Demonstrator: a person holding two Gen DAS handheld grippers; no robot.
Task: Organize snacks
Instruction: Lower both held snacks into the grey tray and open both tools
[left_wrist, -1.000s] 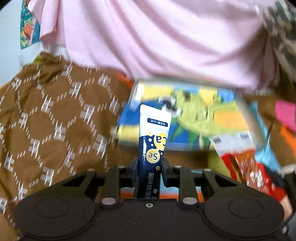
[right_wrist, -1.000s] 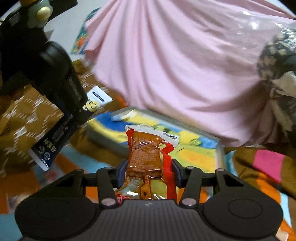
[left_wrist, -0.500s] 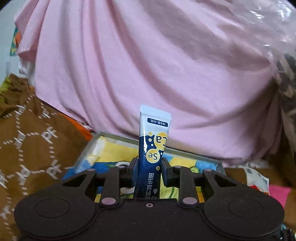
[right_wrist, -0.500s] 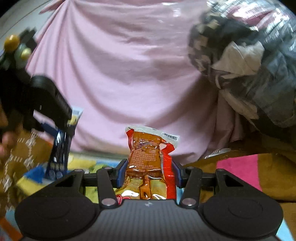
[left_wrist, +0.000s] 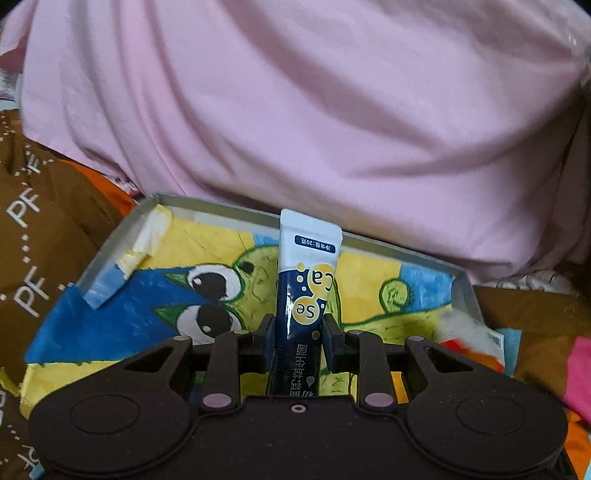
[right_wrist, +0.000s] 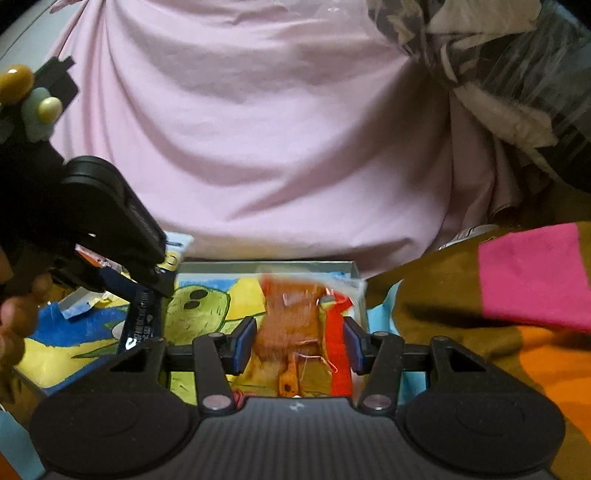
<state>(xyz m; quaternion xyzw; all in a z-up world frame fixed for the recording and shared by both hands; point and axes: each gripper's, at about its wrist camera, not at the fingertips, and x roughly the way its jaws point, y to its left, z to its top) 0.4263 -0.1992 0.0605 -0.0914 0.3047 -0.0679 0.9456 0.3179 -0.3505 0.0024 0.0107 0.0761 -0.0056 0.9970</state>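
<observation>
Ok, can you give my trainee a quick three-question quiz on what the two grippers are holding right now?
1. True or false: the left gripper is shut on a blue and white stick packet.
2. What lies just ahead of both grippers? A) a shallow tray lined with a cartoon drawing B) a glass bowl C) a wire basket
3. Between the fingers of the right gripper, what colour is the stripe down the right side of the brown snack packet?

Key: 1 true; 2 A; 3 red.
</observation>
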